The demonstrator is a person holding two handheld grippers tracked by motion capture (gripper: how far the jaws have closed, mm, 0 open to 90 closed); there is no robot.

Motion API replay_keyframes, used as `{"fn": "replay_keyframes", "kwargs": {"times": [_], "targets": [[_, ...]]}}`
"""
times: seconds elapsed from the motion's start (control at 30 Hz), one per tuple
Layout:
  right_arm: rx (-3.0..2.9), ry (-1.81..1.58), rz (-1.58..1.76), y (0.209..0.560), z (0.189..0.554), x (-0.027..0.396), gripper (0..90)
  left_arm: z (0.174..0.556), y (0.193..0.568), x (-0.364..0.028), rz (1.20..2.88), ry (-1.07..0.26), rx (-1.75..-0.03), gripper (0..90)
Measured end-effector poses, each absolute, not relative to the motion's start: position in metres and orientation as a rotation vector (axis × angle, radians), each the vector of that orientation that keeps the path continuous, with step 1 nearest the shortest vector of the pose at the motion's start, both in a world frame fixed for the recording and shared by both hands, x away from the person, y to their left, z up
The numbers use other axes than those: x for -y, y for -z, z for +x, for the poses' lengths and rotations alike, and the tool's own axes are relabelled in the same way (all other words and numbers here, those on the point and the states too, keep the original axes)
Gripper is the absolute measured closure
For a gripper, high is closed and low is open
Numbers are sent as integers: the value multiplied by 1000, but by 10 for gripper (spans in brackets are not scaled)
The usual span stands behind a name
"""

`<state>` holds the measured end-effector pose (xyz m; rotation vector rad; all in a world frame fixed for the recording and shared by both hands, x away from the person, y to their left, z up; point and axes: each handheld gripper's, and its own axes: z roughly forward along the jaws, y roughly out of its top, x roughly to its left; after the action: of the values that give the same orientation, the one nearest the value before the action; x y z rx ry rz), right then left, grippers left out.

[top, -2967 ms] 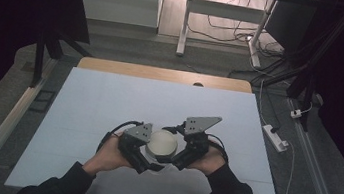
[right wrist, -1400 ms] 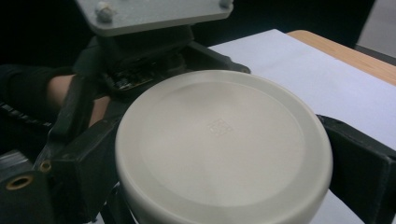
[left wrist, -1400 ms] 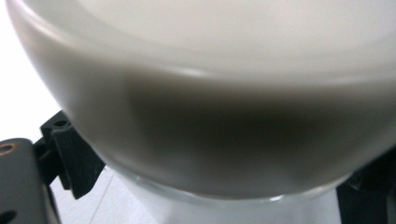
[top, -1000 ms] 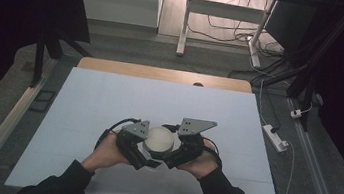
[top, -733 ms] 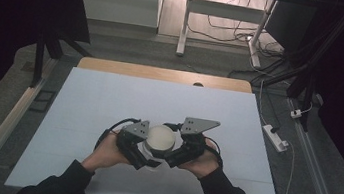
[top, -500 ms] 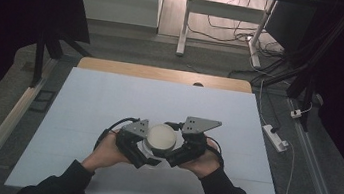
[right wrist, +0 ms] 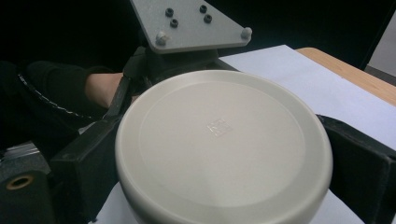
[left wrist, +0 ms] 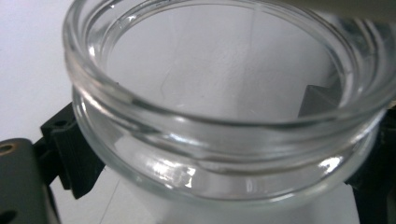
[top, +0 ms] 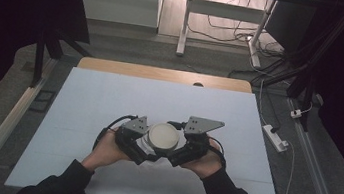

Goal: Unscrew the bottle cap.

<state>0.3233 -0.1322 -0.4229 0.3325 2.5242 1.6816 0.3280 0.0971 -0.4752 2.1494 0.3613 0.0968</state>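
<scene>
Jar (left wrist: 224, 140) upright, mouth up; lid (right wrist: 224, 144) flat in right tool (right wrist: 219, 154)

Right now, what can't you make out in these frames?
- Glass jar, left gripper view: base cut off by the bottom edge; contents unclear through the blurred glass.
- Lid, right gripper view: covers whatever lies beneath it, so whether it sits on the jar is hidden.
- High view: jar body hidden under the lid and both grippers; jaw contact too small to judge.

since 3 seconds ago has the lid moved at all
Hardly. The lid sits at almost the same spot on the white table, held between both hand-held grippers; any shift is too small to call.
</scene>
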Motion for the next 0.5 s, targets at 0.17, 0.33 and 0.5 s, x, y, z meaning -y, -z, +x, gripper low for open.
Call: {"fn": "replay_keyframes", "kwargs": {"times": [0.17, 0.33, 0.5], "targets": [[-2517, -1684, 336, 421, 320, 134, 76, 333, 477, -100, 2140, -112, -415, 74], [-2508, -1680, 335, 418, 316, 136, 75, 338, 476, -104, 2132, -134, -453, 74], [-2506, -1666, 351, 417, 310, 135, 75, 342, 476, -106, 2125, -150, -479, 74]]}}
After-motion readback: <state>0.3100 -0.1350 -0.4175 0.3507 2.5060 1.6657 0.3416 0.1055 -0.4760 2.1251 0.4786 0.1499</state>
